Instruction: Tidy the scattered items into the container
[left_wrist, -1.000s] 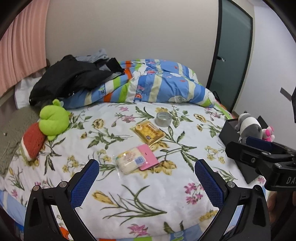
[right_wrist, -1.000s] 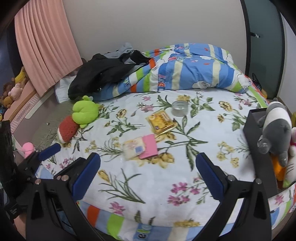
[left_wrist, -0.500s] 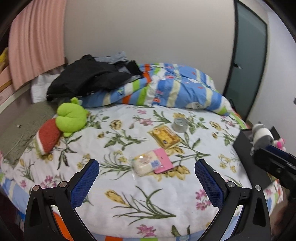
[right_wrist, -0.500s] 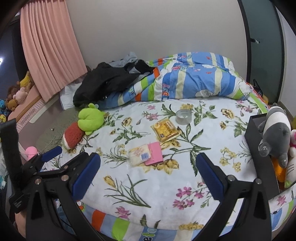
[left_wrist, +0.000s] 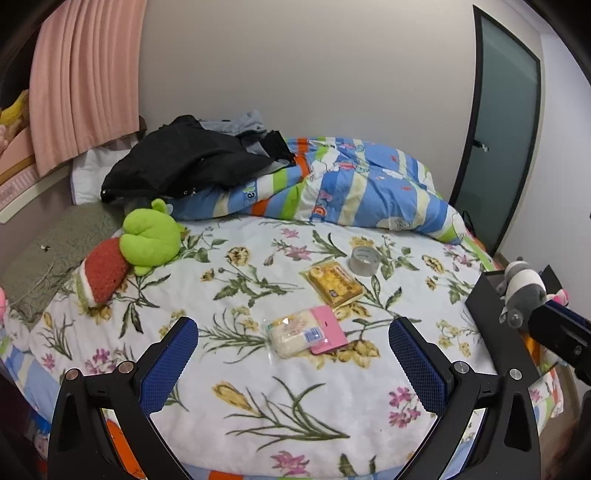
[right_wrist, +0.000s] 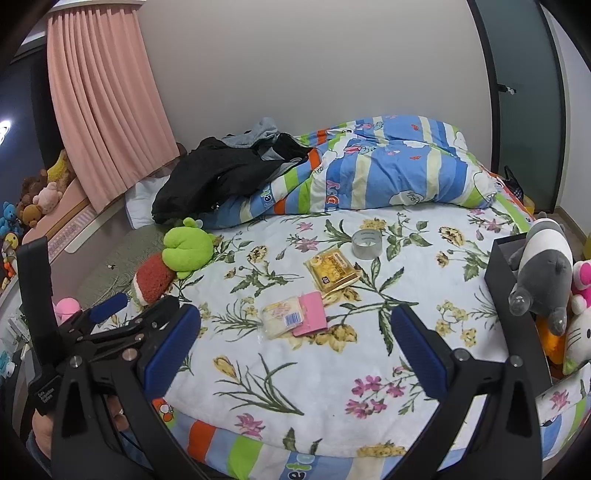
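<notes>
Blue-padded fingers of the left gripper stand wide apart above the near edge of the floral bedspread, holding nothing. Between them lies a clear packet with a pink card; beyond it a yellow snack packet and a roll of clear tape. A green plush toy and a red plush rest at the left. The black container stands at the right bed edge with a grey plush in it.

Right wrist view: the right gripper is likewise spread wide and empty, level over the bed's near edge. The same packets lie ahead, apart from both grippers. The left tool appears at the lower left, a hand gripping its handle.
</notes>
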